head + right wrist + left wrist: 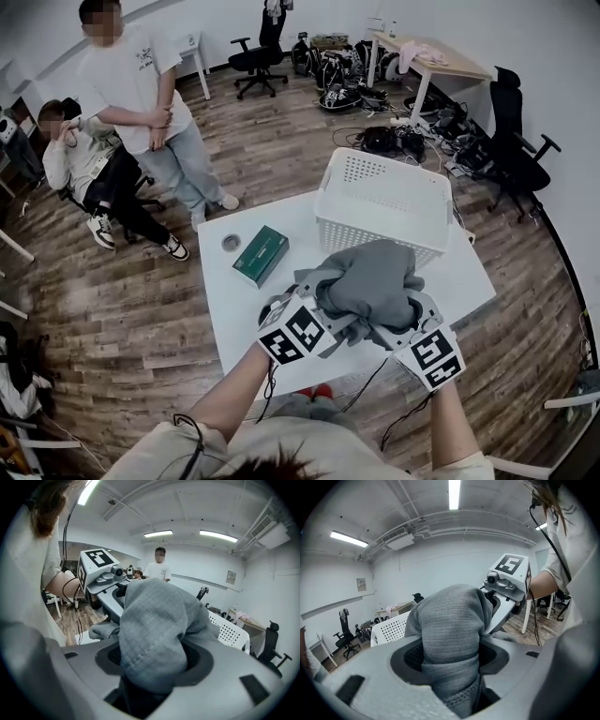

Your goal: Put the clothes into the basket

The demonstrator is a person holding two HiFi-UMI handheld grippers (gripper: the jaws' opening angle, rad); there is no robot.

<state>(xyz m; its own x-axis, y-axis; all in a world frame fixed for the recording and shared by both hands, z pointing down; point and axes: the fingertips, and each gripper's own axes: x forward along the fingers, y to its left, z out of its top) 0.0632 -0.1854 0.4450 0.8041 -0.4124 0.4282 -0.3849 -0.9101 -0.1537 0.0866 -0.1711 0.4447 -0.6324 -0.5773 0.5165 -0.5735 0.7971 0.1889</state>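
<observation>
Table (234,309) with white basket (375,234), grey garment (370,277) near

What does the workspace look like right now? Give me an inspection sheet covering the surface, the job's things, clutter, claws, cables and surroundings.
Surface: white table, basket at its far right.
Job's things: grey garment bunched between both claws, just in front of the white basket; nothing seen inside the basket.
Clutter: green box and small round roll on the table's left part.
Claws: left claw and right claw each shut on the grey garment.
Cables: wires hang from the claws; dark tangle on the floor by the far desk.
Surroundings: standing person, seated person, office chair.
</observation>
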